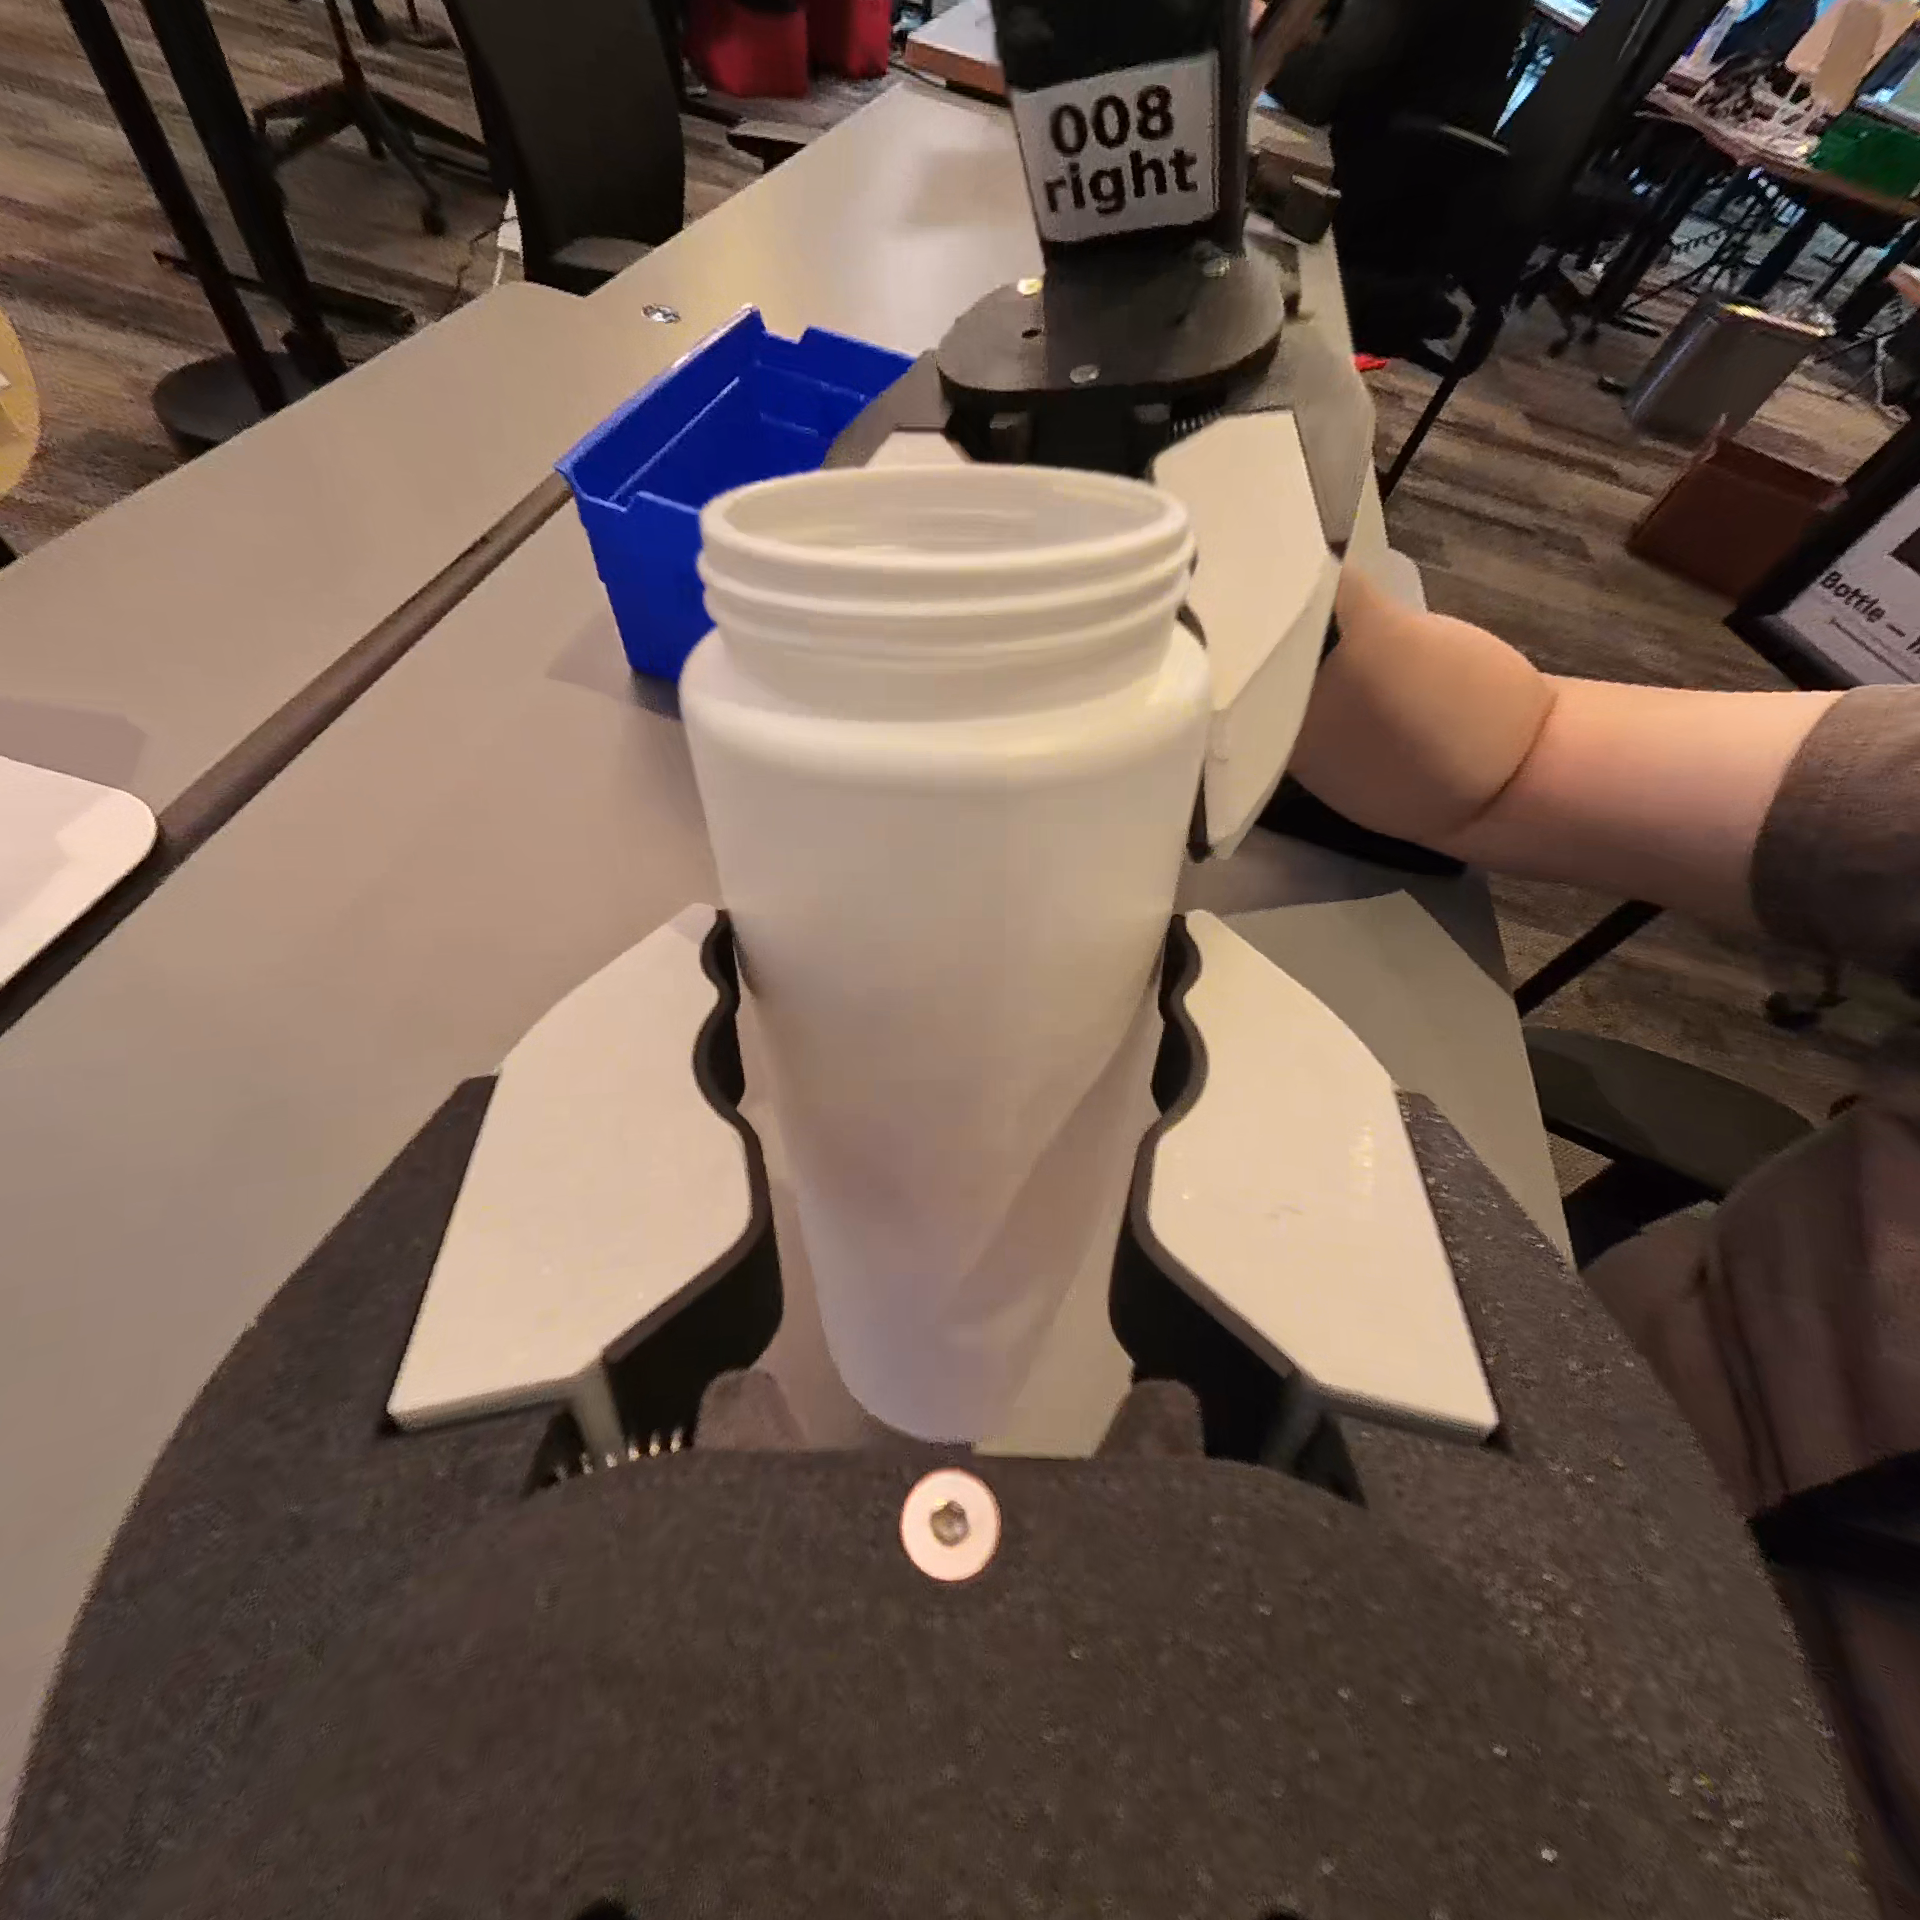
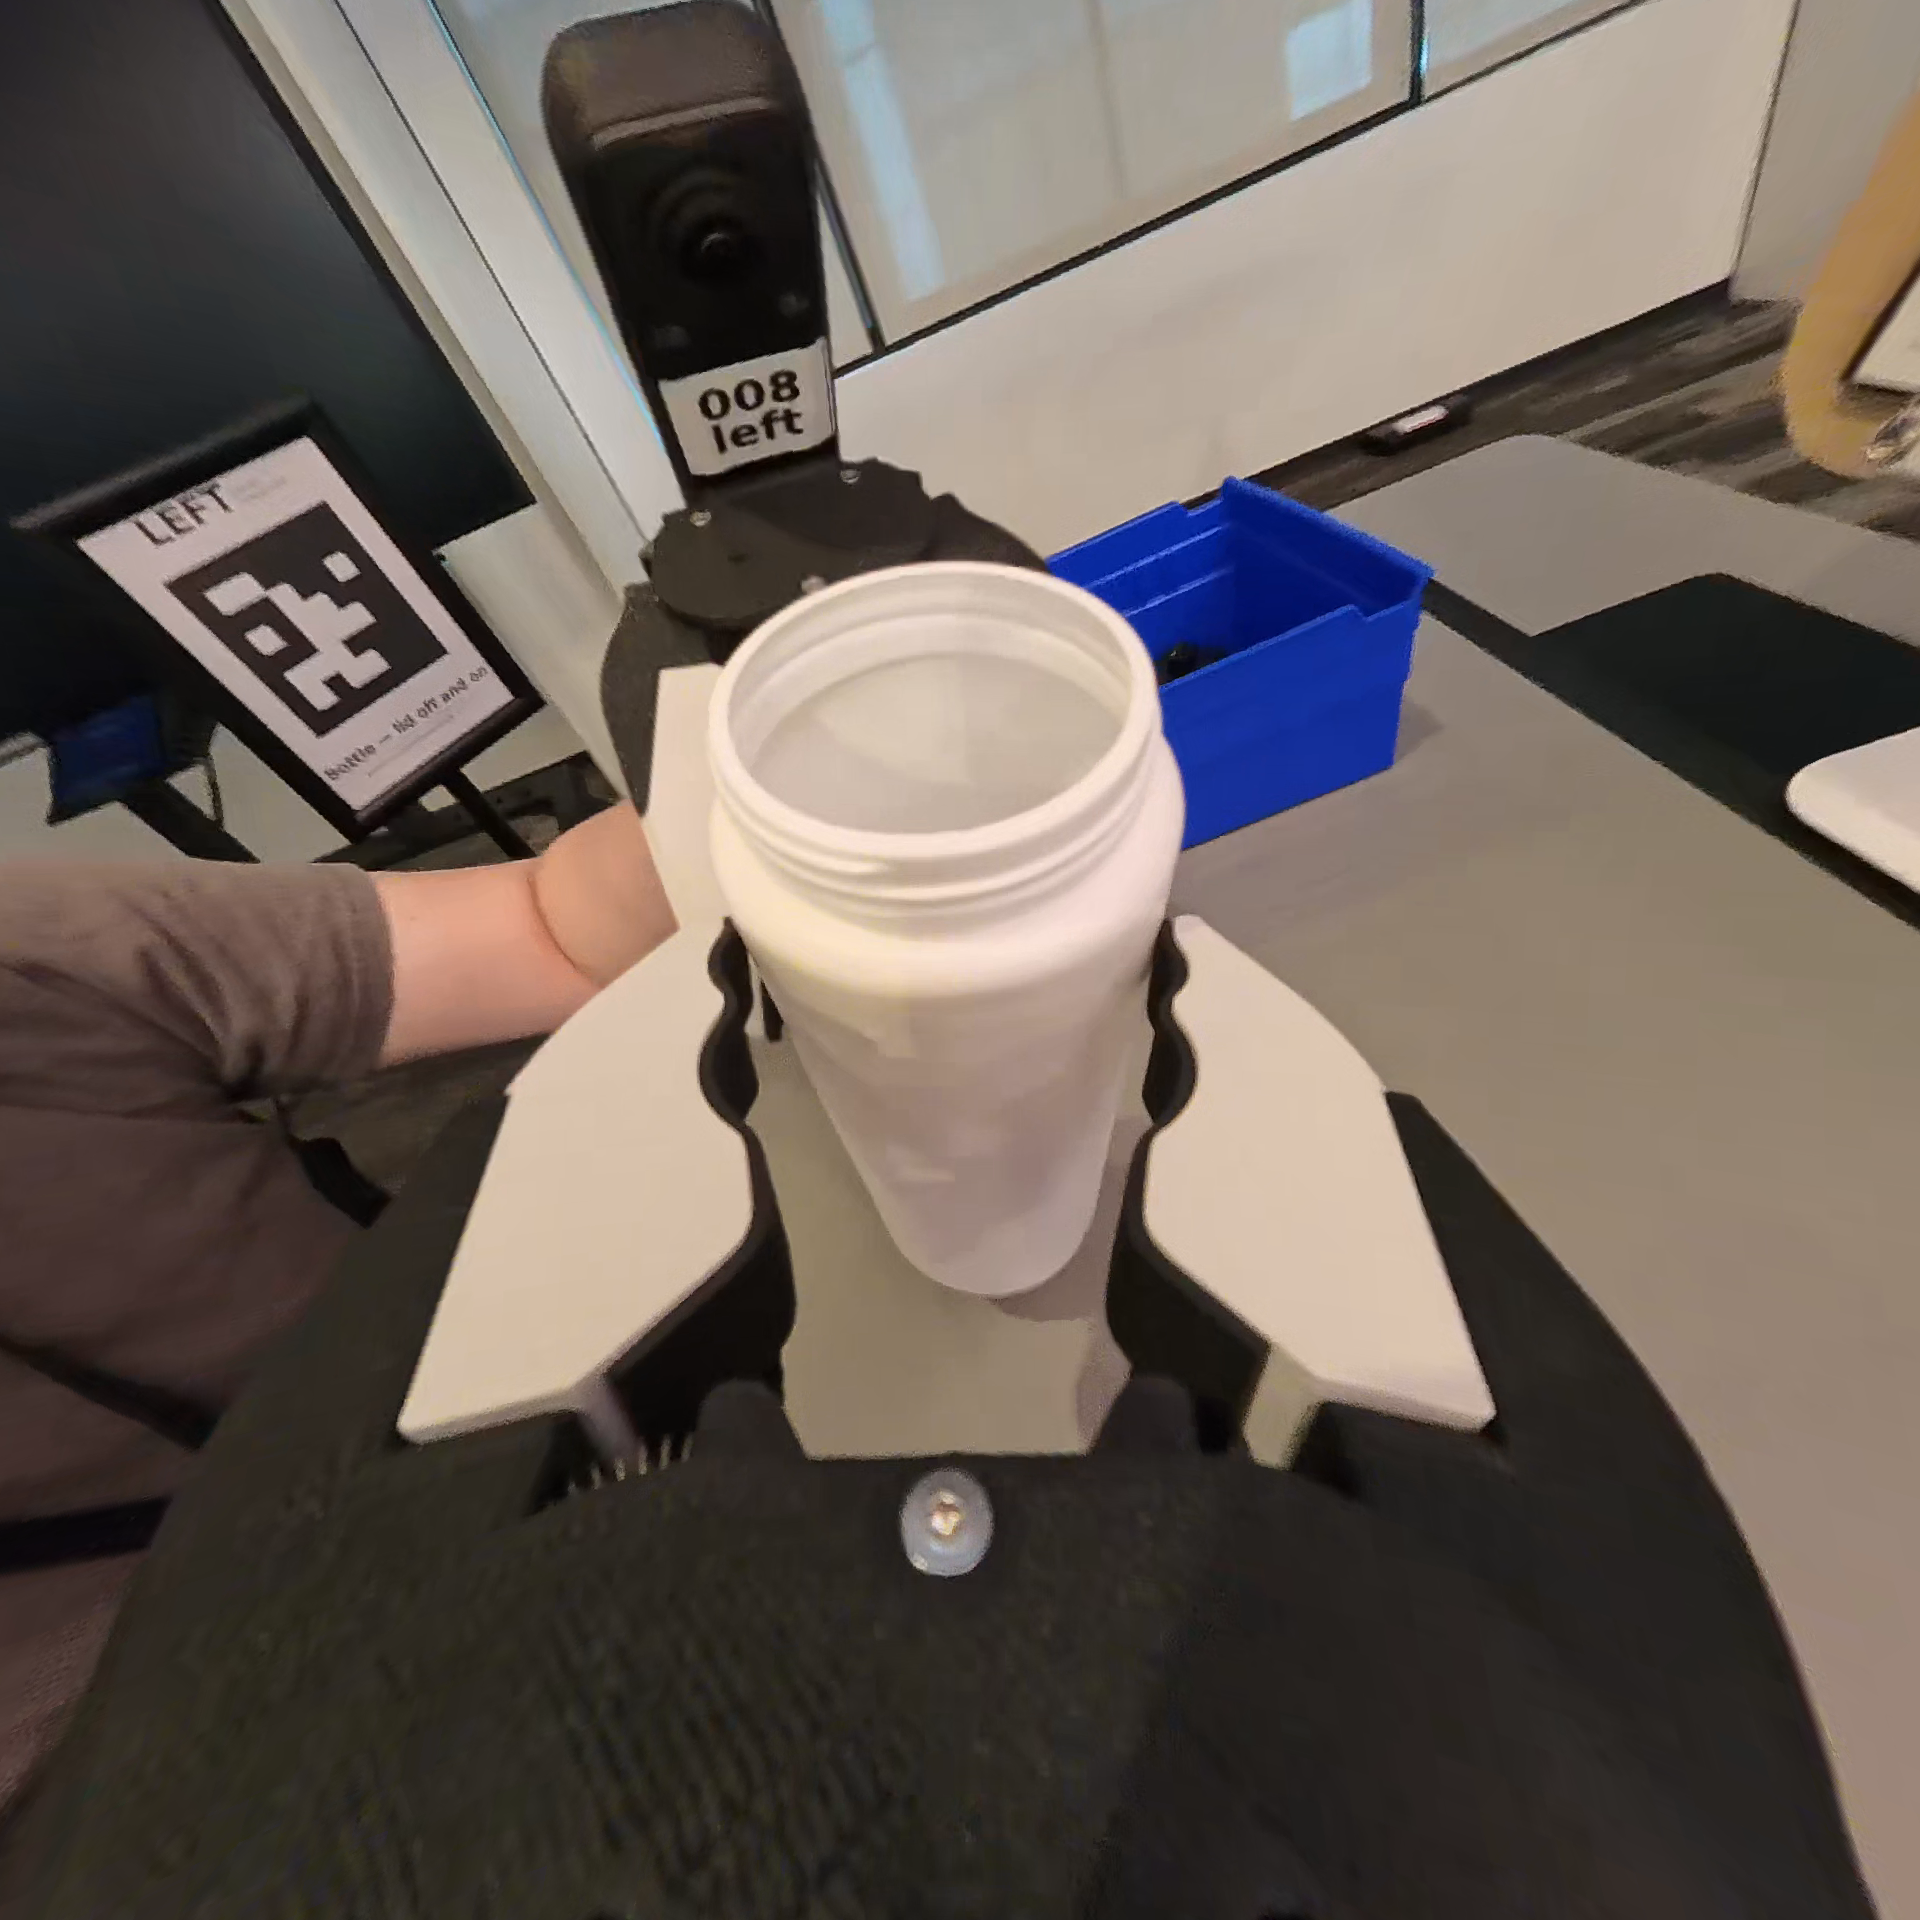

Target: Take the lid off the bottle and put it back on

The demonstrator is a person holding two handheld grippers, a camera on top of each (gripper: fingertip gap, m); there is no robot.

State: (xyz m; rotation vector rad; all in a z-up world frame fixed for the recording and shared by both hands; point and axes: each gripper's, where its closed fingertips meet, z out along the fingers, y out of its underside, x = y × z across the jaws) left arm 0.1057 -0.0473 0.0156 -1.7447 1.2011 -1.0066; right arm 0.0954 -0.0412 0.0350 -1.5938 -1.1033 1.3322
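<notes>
While the white bottle (image 1: 945,831) stands upright on the grey table (image 1: 364,935), its wide mouth is uncovered and the screw threads of the neck are bare. Seen from the left wrist view, the left gripper (image 1: 951,925) has the bottle deep between its 2 fingers, whose dark wavy pads (image 1: 727,1039) press against the body at 9 and 3 o'clock: it is clamped on the bottle. Facing it from 12 o'clock is the right gripper (image 2: 945,956), its fingers spread to either side of the bottle's shoulder; in the right wrist view a narrow gap shows at 9 o'clock between pad and bottle, so its jaws stand apart and grip nothing. 1 blue bin (image 1: 717,468) sits on the table just behind the bottle, at 10 o'clock in the left wrist view and at 2 o'clock in the right wrist view. 1 bare forearm (image 1: 1507,758) with a grey sleeve enters at 3 o'clock. 1 framed sign on a stand (image 2: 301,623) is at 9 o'clock in the right wrist view.
</notes>
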